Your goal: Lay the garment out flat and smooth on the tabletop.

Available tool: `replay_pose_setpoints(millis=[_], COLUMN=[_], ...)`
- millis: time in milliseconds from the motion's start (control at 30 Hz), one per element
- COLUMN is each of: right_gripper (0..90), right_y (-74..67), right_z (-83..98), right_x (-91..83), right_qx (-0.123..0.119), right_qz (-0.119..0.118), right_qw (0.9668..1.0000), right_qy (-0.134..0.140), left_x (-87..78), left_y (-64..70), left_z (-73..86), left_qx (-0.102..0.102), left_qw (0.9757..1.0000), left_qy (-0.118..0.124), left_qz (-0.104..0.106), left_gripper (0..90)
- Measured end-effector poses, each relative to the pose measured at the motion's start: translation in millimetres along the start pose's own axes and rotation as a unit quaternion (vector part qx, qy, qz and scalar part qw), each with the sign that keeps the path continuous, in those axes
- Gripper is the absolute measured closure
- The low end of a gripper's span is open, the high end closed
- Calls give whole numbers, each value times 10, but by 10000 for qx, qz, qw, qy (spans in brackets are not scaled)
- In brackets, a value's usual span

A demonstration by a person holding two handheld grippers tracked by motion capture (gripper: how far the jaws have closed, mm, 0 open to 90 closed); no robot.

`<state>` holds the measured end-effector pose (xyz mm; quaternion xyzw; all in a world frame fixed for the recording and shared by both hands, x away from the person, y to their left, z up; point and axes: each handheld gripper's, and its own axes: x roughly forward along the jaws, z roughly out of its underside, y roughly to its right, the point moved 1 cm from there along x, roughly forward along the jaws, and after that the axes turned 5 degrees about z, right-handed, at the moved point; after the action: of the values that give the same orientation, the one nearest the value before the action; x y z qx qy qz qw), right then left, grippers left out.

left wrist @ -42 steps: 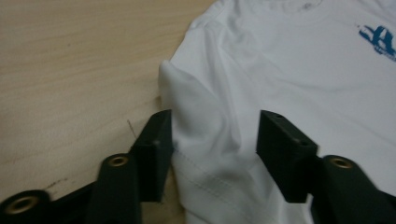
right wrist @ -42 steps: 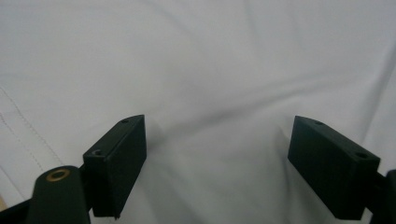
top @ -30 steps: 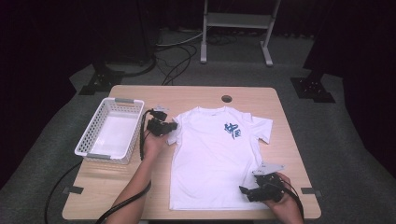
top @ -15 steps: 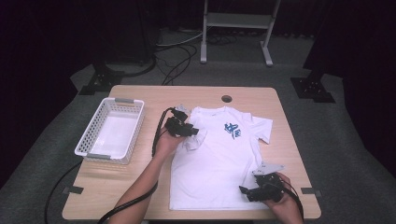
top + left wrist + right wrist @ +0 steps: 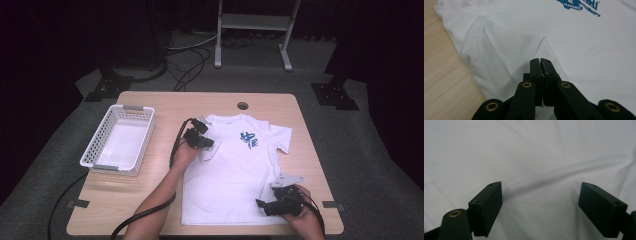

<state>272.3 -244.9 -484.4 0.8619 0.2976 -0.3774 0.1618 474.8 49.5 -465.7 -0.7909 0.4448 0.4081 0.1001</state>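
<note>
Now farther over the T-shirt [image 5: 235, 175] — left gripper [image 5: 540, 65] pinching its sleeve; right gripper [image 5: 540, 207] spread.

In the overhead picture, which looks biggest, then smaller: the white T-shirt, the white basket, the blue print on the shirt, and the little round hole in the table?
As they look in the high view, largest to smallest:
1. white T-shirt
2. white basket
3. blue print
4. round hole
The print and the hole are both small, but the print looks somewhat larger.

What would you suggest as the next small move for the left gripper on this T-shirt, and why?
Probably release: the left gripper, shut on the sleeve, has folded it onto the T-shirt body. The right gripper rests open near the hem, so letting go seems safe.
</note>
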Motion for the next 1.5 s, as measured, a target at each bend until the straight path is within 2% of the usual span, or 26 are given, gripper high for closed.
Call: replay_pose_setpoints(millis=[167,267,333,400,467,500,533,567,600,633,667,700,800,833,933,967,1100,1167,1200,1267,1367,1500], right_gripper=[184,184,184,183,184,184,184,184,183,184,183,183,184,184,184,184,183,183,183,182,182,182], right_y=[1,-1,-2,-4,-6,-7,-10,-14,-17,-21,-28,-32,-25,-22,18,39,232,396,461,651,887,1112], right_z=[-4,-7,-8,-7,-9,-11,-13,-14,-14,-15,-18,-19,-40,-53,-163,-199,-441,-600,-652,-802,-959,-1058], right_x=[0,1,1,1,2,3,4,4,3,2,1,1,3,3,-8,-4,48,125,163,297,481,704], right_qx=[-13,-3,0,6,14,9,1,-2,-34,-36,-18,-14,1,14,55,50,97,196,213,251,447,576], right_qz=[-4,-6,-4,3,12,14,12,13,9,8,5,10,22,20,1,10,61,147,157,281,413,515], right_qw=[10000,10000,10000,10000,10000,10000,10000,10000,10000,10000,10000,10000,10000,10000,10000,10000,9999,9996,9996,9993,9981,9966], right_qy=[-13,-24,-28,-25,-31,-32,-34,-38,-43,-50,-60,-65,-87,-78,0,17,120,133,116,33,-92,-278], left_x=[-148,-271,-374,-494,-668,-759,-829,-948,-1011,-1106,-1165,-1200,-1232,-1213,-1135,-1084,-911,-806,-736,-633,-518,-395], left_y=[-58,-123,-185,-256,-347,-391,-426,-479,-508,-547,-564,-565,-529,-500,-420,-384,-251,-181,-154,-116,-106,-177], left_z=[1,13,20,31,50,64,78,103,119,147,168,186,221,232,245,253,269,279,284,289,305,343], left_qx=[13,11,-8,-36,-40,-94,-144,-240,-294,-408,-468,-515,-531,-574,-570,-586,-597,-639,-660,-651,-600,-538], left_qw=[9998,9993,9985,9967,9913,9870,9837,9773,9737,9684,9678,9698,9734,9767,9818,9850,9913,9941,9955,9960,9966,9957], left_qy=[45,-1,-59,-130,-300,-357,-368,-405,-411,-361,-259,-178,-110,-44,52,108,226,290,213,55,-105,-489], left_qz=[-189,-384,-548,-798,-1279,-1562,-1754,-2063,-2221,-2433,-2460,-2379,-2226,-2066,-1810,-1621,-1149,-822,-644,-609,-558,-579], left_gripper=[888,888,888,888,888,888,888,887,878,850,806,774,692,666,591,562,428,360,344,289,271,233])
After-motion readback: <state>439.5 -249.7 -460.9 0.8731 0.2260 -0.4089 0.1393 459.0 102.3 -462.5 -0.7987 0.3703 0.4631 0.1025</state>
